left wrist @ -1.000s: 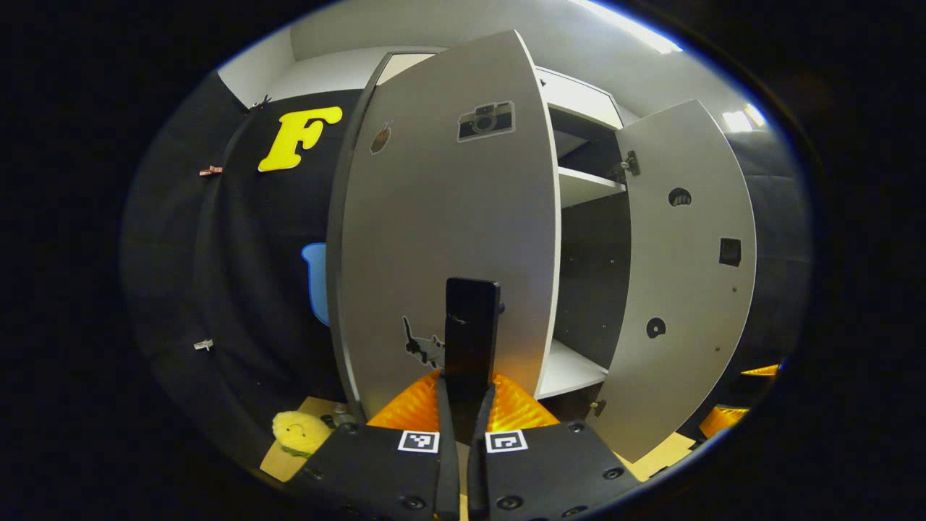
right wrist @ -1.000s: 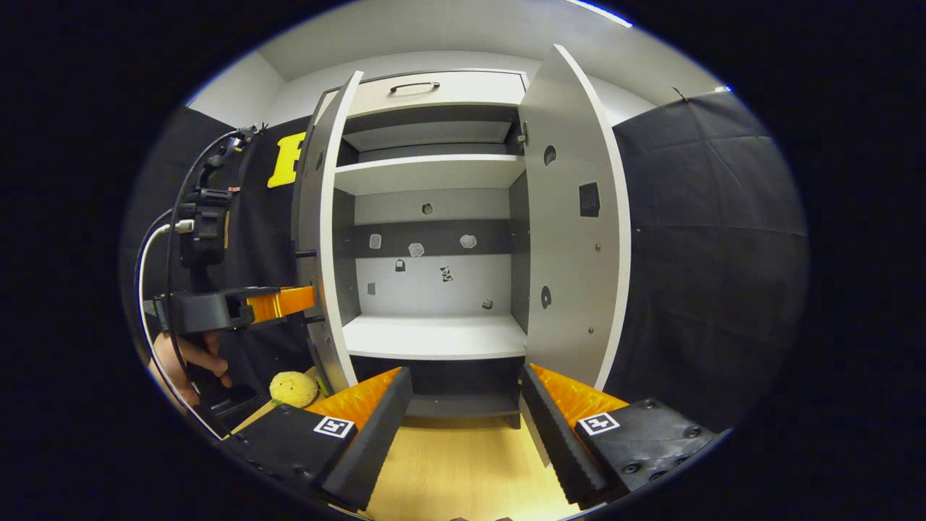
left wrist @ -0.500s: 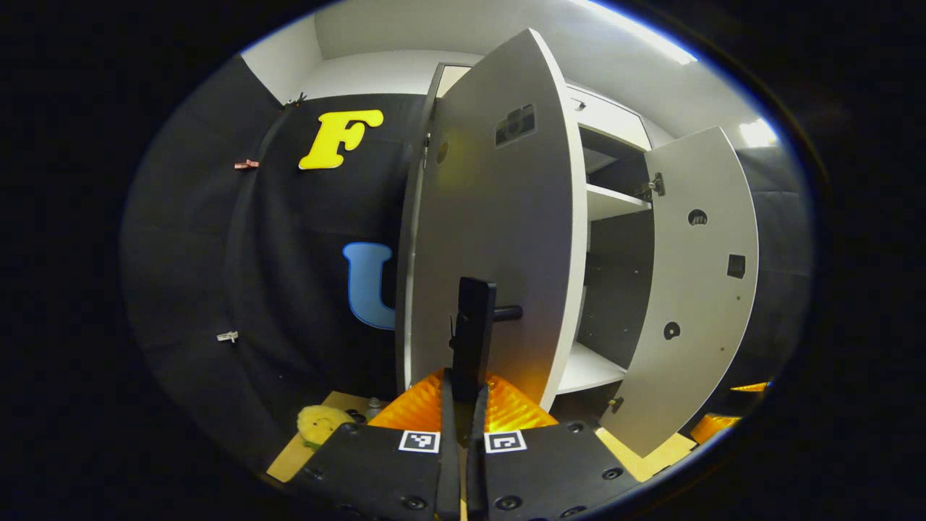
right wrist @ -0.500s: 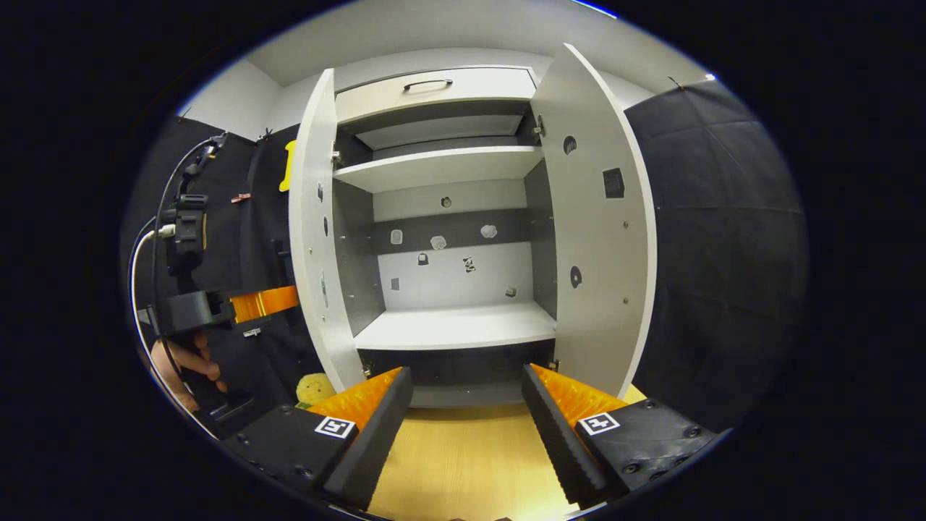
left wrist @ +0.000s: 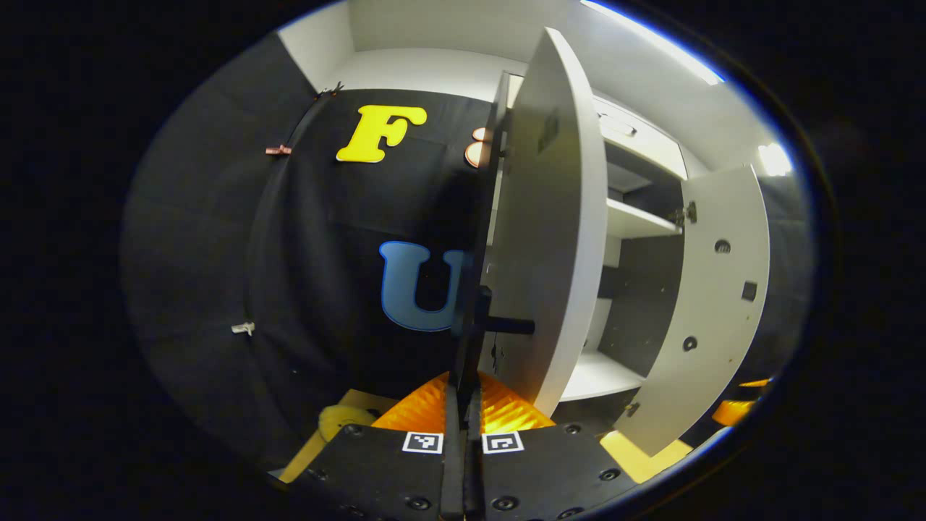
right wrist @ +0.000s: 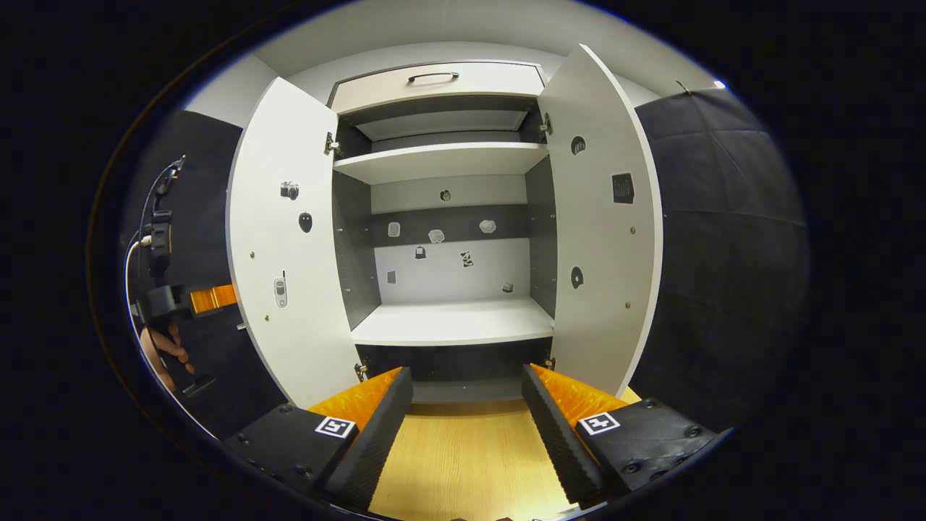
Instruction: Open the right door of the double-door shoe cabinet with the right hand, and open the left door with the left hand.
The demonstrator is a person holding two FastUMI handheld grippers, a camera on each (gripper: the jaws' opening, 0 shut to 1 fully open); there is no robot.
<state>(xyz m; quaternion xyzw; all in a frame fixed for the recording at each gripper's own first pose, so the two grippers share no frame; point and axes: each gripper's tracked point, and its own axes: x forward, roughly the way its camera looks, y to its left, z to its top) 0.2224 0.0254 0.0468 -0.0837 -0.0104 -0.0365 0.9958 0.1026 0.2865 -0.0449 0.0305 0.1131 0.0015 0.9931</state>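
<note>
The white shoe cabinet [right wrist: 452,322] stands with both doors swung out. In the left gripper view the left door [left wrist: 557,239] shows nearly edge on, and my left gripper [left wrist: 465,391] is shut on its black bar handle [left wrist: 472,329]. The right door [left wrist: 705,311] hangs open farther right. In the right gripper view the left door [right wrist: 282,246] and the right door [right wrist: 608,239] flank the bare shelves. My right gripper [right wrist: 466,409] is open in front of the cabinet's base, touching nothing. The left gripper [right wrist: 210,297] pokes out behind the left door, held by a hand [right wrist: 163,351].
A drawer with a dark handle [right wrist: 434,79] tops the cabinet. Small stickers dot the back panel and the doors. A yellow plush toy [left wrist: 336,420] lies on the wooden floor [right wrist: 463,463] by the left door. Black cloth walls close in on both sides.
The left door has swung much wider, pulled by my left gripper on its handle; its inner face now shows in the right gripper view. The right gripper stays open, almost still.
</note>
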